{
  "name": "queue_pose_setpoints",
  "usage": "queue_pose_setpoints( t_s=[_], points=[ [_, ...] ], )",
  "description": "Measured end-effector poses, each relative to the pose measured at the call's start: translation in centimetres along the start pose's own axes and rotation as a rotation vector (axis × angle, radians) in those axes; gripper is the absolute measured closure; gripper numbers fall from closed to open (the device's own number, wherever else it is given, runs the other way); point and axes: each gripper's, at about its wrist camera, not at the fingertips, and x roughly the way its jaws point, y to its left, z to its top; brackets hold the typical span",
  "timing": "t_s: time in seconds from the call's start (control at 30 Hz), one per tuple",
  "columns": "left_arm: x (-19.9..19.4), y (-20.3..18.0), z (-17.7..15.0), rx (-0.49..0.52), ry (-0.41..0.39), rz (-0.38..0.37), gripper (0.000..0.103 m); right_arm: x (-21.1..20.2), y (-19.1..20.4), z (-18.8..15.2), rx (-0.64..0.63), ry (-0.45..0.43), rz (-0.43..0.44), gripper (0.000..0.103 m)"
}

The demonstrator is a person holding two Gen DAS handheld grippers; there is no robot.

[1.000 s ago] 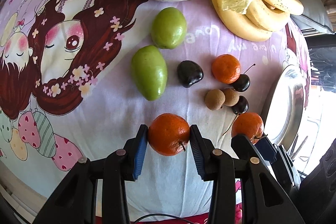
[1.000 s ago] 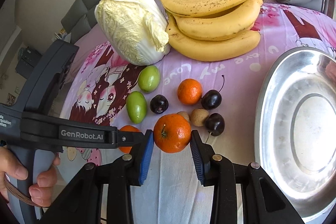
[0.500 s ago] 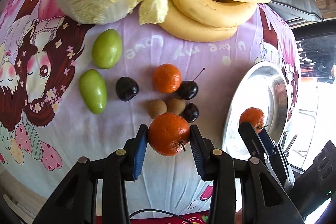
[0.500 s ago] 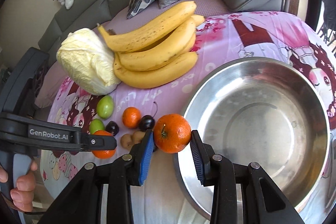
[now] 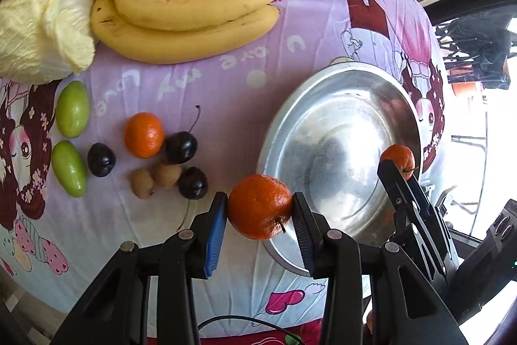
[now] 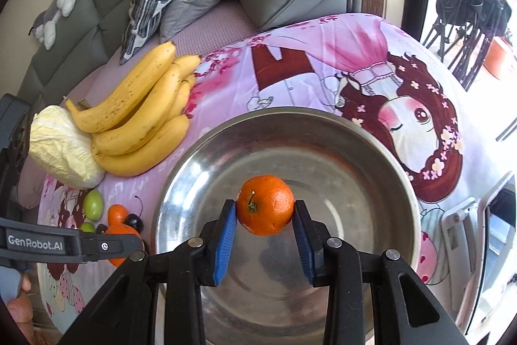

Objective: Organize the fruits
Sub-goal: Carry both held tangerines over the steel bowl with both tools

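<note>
Over the last second both tools have swung away from the loose fruit toward the steel bowl point(image 6: 381, 151). The right tool point(image 6: 265, 223), closed on a mandarin point(image 6: 265, 204), now hangs over the bowl's interior where before it was over the cloth, so its fruit looks ready to be let go. The left tool point(image 5: 258, 217), clamped on its own mandarin point(image 5: 260, 206), has come up to the bowl's near rim point(image 5: 274, 131) but is not yet over the basin; it trails by one step.

Neither mandarin has a real long axis, being almost round. The right one turns its stem scar back toward the camera, slightly left; the left one's short stem juts down and to the right.

Ahead and left of the left tool, on the counter's pink cloth point(image 5: 226, 76), lie another mandarin point(image 5: 143, 134), dark cherries point(image 5: 181, 147), small brown fruits point(image 5: 142, 183) and two green fruits point(image 5: 71, 109). Farther off, the bananas point(image 5: 194, 2) lie crosswise, beside a cabbage point(image 5: 35, 31).
</note>
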Motion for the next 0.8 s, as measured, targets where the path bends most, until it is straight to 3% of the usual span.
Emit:
queue_pose_setpoints(
  t_s=[0.47, 0.8],
  points=[
    [4.0, -6.1, 2.8, 0.066, 0.028, 0.011, 0.061, 0.6, -3.3, 1.0, 0.062, 0.004, -0.062, 0.065],
    [6.6, -6.3, 3.3, 0.042, 0.072, 0.006, 0.061, 1.6, -4.0, 0.9, 0.080, 0.028, -0.066, 0.065]
  ],
)
